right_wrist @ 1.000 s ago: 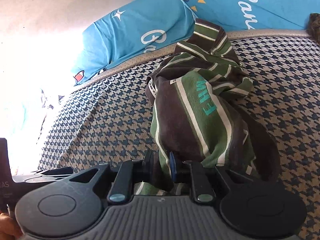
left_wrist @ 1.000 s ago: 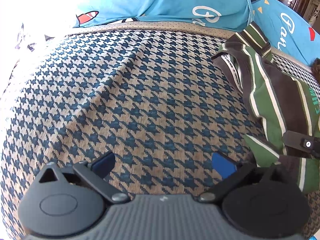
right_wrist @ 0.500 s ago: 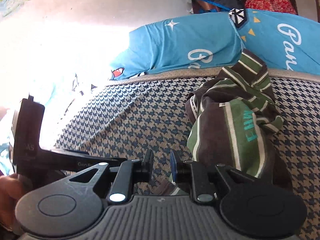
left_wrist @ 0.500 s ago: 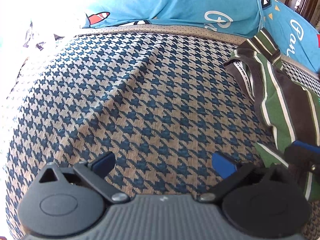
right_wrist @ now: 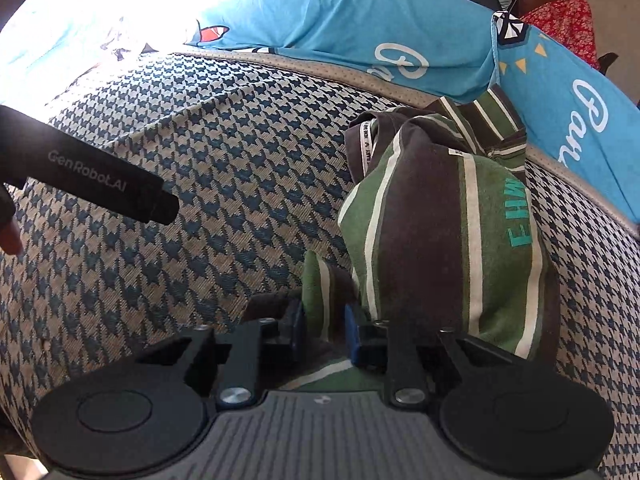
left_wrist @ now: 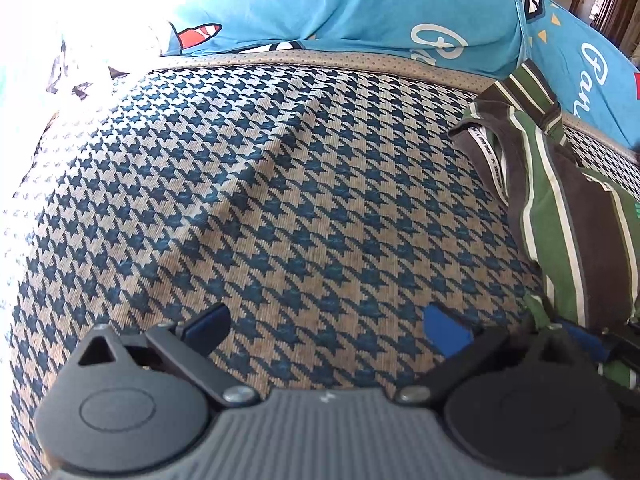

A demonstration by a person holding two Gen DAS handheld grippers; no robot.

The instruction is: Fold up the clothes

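Across most of both frames spreads the blue-and-tan houndstooth cushion (left_wrist: pixel 280 200). At right lies the bunched green-and-brown striped garment (right_wrist: pixel 452 232), which has risen and slid leftward since a second ago, so I judge I'm repositioning it. My right gripper (right_wrist: pixel 324 324) stays clamped on its hem; my left gripper (left_wrist: pixel 324 324) stands apart, empty.

A wide cushioned surface covered in navy-and-beige houndstooth woven fabric (left_wrist: pixel 304 208) is filling both views, edged at the far side by a tan dotted piping strip (left_wrist: pixel 340 60). A crumpled green, brown and white striped cotton garment (right_wrist: pixel 452 236) is lying bunched on its right part, with its far end reaching the piping. Bright blue printed pillows with white script lettering (right_wrist: pixel 360 28) are resting along the far edge, just behind the strip.
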